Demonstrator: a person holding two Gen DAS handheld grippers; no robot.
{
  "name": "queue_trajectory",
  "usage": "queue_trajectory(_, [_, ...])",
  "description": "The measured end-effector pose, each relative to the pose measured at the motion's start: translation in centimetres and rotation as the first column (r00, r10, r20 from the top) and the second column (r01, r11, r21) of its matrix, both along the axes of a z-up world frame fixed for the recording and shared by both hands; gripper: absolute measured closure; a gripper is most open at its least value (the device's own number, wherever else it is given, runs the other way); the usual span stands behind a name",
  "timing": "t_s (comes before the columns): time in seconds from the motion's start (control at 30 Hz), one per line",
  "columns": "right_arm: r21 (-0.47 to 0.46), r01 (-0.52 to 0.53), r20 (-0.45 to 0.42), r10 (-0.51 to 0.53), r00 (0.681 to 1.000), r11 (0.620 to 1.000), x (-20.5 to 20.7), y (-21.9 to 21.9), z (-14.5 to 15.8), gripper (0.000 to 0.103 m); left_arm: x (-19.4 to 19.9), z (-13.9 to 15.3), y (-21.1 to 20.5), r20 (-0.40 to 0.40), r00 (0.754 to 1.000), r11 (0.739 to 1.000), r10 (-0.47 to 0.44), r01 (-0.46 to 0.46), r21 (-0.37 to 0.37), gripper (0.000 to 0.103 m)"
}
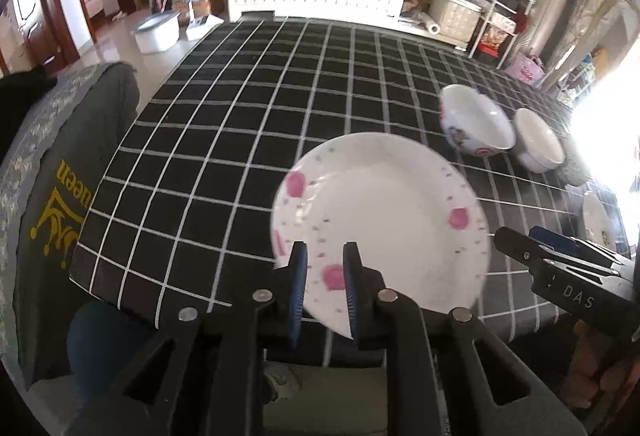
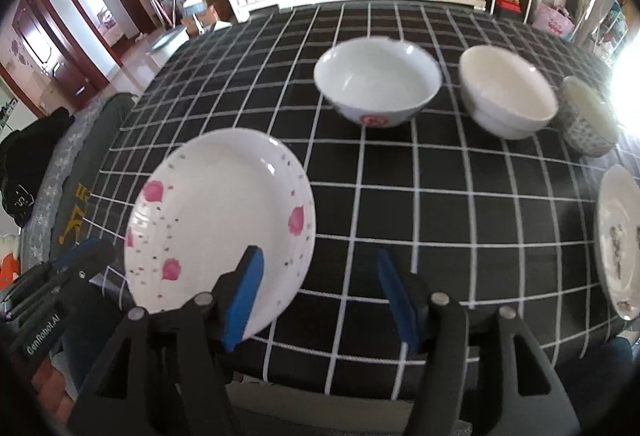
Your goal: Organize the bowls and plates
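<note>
Two pairs of tongs hung over the near edge of the counter (image 2: 440,215), both tipped steeply down, side by side, a person's hand behind each.

Between them the pink-flowered plate (image 2: 224,220) lay on the checked cloth at the near left. A doubled line along its right rim suggested a second plate beneath it, though I could not be sure. It made sense as the start of a plate stack, kept apart from the bowls.

The left tongs (image 1: 325,276) stood with only a narrow gap between the blue pads. The plate's near rim showed through that gap, but the pads did not seem to press on it, so I judged them slightly parted and holding nothing.

The right tongs (image 2: 320,296) gaped wide and empty over bare cloth just right of the plate, their left finger merely crossing its rim as seen from behind.

Farther back, a white bowl with a red mark (image 2: 378,83) and a plain white bowl (image 2: 506,91) sat upright close together, with a small patterned bowl (image 2: 588,119) just beyond them to the right. Another plate (image 2: 618,236) lay alone at the right edge, well apart from the flowered one, and looked the likely next thing to bring over.
</note>
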State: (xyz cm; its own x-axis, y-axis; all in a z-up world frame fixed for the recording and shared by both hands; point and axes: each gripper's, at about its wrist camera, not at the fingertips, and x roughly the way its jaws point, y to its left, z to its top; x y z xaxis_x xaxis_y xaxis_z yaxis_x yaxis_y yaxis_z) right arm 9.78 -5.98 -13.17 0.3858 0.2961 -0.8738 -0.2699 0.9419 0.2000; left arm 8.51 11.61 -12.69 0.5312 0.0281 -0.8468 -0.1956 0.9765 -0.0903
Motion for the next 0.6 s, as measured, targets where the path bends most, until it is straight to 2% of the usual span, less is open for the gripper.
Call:
queue_trajectory(0.2, [0.024, 0.026, 0.054, -0.027, 0.998, 0.999, -1.1, -2.2, 2.6, 0.033, -0.5, 2.3, -3.2, 0.054, 0.997, 0.998, -0.063, 0.062, 0.01, 0.082])
queue_trajectory(0.4, [0.044, 0.056, 0.102, -0.061, 0.993, 0.997, -1.9, -5.4, 4.8, 0.031, -0.3, 4.2, -7.1, 0.099, 0.986, 0.991, -0.136, 0.135, 0.011, 0.072])
queue_trajectory(0.6, [0.049, 0.11, 0.134, -0.115, 0.984, 0.993, -2.3, -9.1, 6.1, 0.03, 0.5, 5.6, -11.5, 0.129, 0.969, 0.977, -0.212, 0.211, 0.019, 0.072])
